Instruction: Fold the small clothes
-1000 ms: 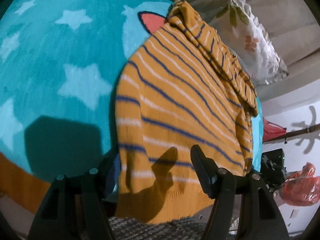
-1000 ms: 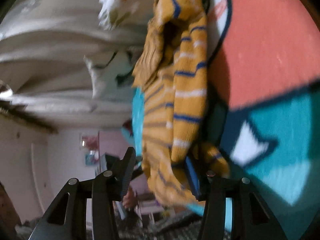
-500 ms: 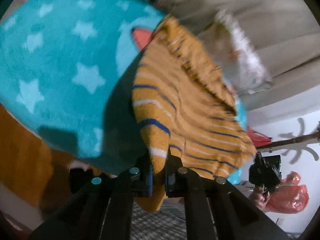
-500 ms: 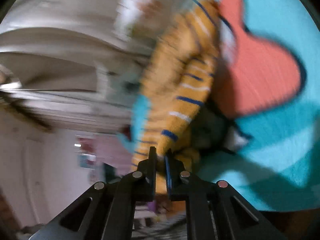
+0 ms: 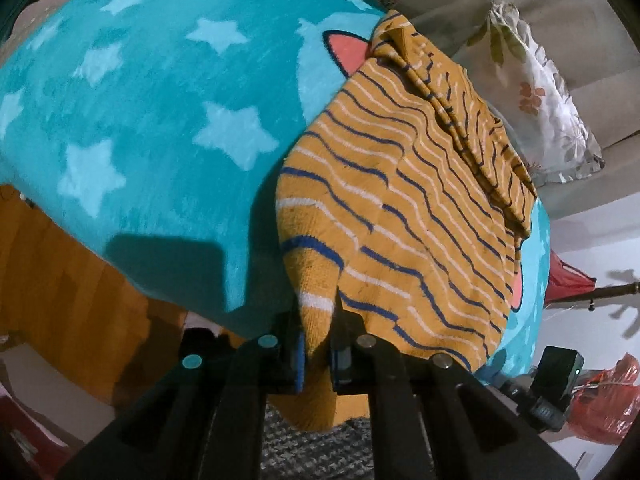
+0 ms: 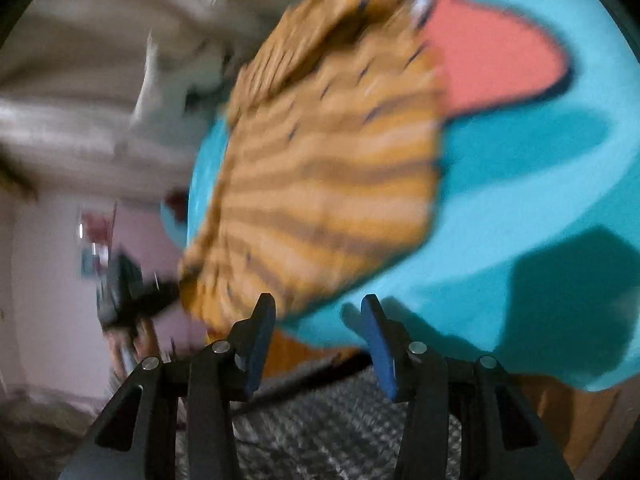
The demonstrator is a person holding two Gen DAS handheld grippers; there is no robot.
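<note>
Left gripper [image 5: 316,354] clamped on the near corner of the striped sweater [image 5: 404,208], centre right of frame on the blanket [image 5: 152,120]. Right gripper [image 6: 318,344] fingers apart, empty. Risk: single-corner pull bunches the sweater, spoiling the fold

You've got open teal star-print blanket [image 5: 168,120] left of the orange striped knit sweater [image 5: 400,208]; floral frilled pillow [image 5: 540,96] crowds its far right side.
</note>
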